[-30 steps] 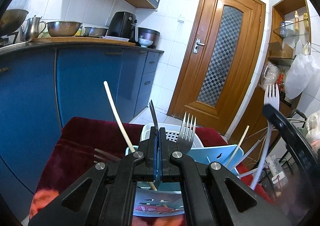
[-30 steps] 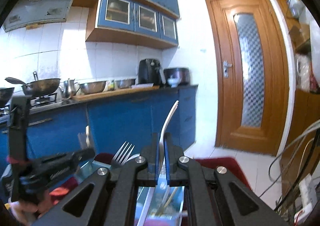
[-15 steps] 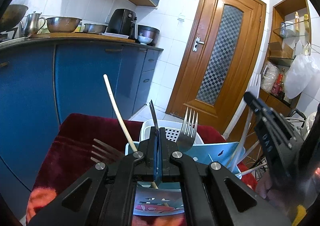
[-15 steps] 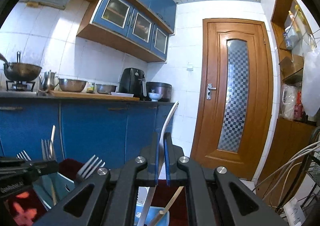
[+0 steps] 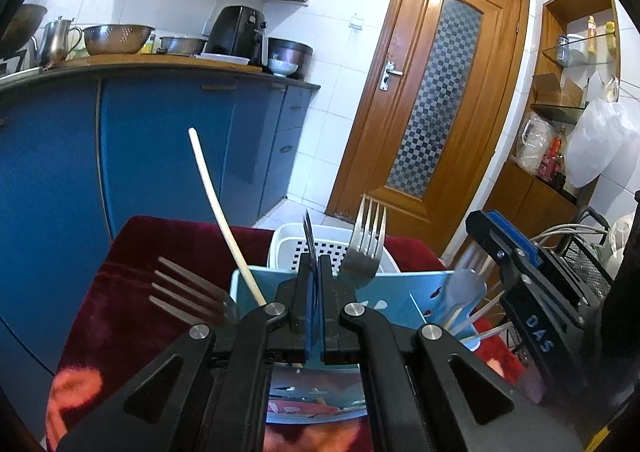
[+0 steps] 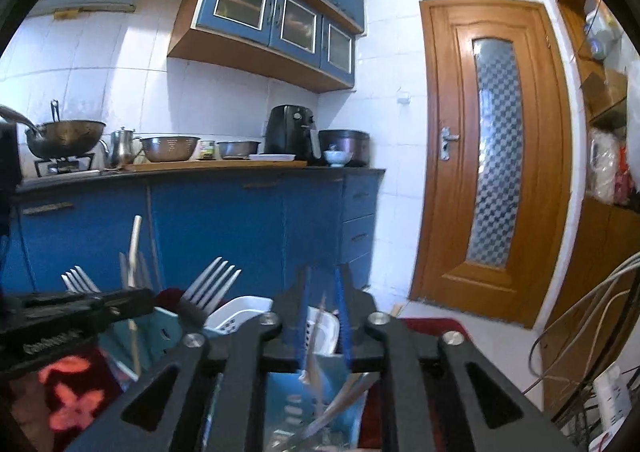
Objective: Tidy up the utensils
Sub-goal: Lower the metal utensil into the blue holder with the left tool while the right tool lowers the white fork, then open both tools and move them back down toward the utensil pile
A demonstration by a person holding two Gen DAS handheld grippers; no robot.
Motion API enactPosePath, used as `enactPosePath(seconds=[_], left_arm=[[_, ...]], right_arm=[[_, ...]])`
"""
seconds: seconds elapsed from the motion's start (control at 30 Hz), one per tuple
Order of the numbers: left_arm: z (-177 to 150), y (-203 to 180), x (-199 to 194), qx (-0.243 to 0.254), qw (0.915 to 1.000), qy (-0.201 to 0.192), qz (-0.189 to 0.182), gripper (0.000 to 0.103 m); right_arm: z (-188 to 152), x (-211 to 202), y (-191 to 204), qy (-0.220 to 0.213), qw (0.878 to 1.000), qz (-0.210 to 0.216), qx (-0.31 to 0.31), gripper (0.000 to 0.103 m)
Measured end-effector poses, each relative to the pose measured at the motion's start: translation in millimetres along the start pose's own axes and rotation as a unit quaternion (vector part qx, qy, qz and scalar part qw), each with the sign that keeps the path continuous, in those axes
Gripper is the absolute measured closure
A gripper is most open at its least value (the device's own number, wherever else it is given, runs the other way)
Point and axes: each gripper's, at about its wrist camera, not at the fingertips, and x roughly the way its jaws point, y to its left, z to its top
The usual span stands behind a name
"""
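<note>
A blue caddy (image 5: 404, 304) stands on the red-clothed surface (image 5: 132, 276), a white basket (image 5: 320, 248) just behind it. Steel forks (image 5: 366, 248) and a pale stick (image 5: 224, 223) stand upright in its left part. The right gripper (image 6: 322, 316) hangs over its right compartment; its fingers (image 6: 344, 316) have just been parting, and a white plastic utensil (image 6: 318, 336) now sits loose between them, handle up, pointing down into that compartment. The left gripper (image 5: 316, 296), fingers pressed together on a thin dark blade (image 5: 309, 236), waits beside it.
</note>
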Motion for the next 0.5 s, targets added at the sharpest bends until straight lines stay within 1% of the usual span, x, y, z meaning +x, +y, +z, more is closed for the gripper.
enactPosePath(seconds=[0.07,0.1,0.17,0.2,0.23,0.5], left_arm=[[-0.5,-0.8,-0.6,0.0,1.0,0.003,-0.001,0.103],[-0.3,-1.2,-1.2,0.0,1.0,0.003,-0.002,0.101],[0.8,-1.3,-4.7,-0.005,1.0,0.002,-0.007,0.086],[1.4,-1.0,-6.5,-0.007,0.9999,0.001,-0.008,0.073],[2.3,-0.8,-9.4,-0.01,0.9999,-0.002,-0.01,0.068],[3.3,-11.1,-33.4,0.003,1.0,-0.006,-0.006,0.068]], right_arm=[[0.5,-3.1,-0.3,0.001,1.0,0.006,0.008,0.078],[1.4,-5.4,0.1,0.001,1.0,0.009,0.012,0.077],[3.2,-9.2,1.5,0.002,1.0,0.016,0.018,0.073],[4.4,-11.8,1.8,0.004,1.0,0.021,0.023,0.07],[5.4,-14.0,2.2,0.005,0.999,0.025,0.027,0.069],[10.6,-35.4,-2.0,0.032,0.994,0.061,0.08,0.069]])
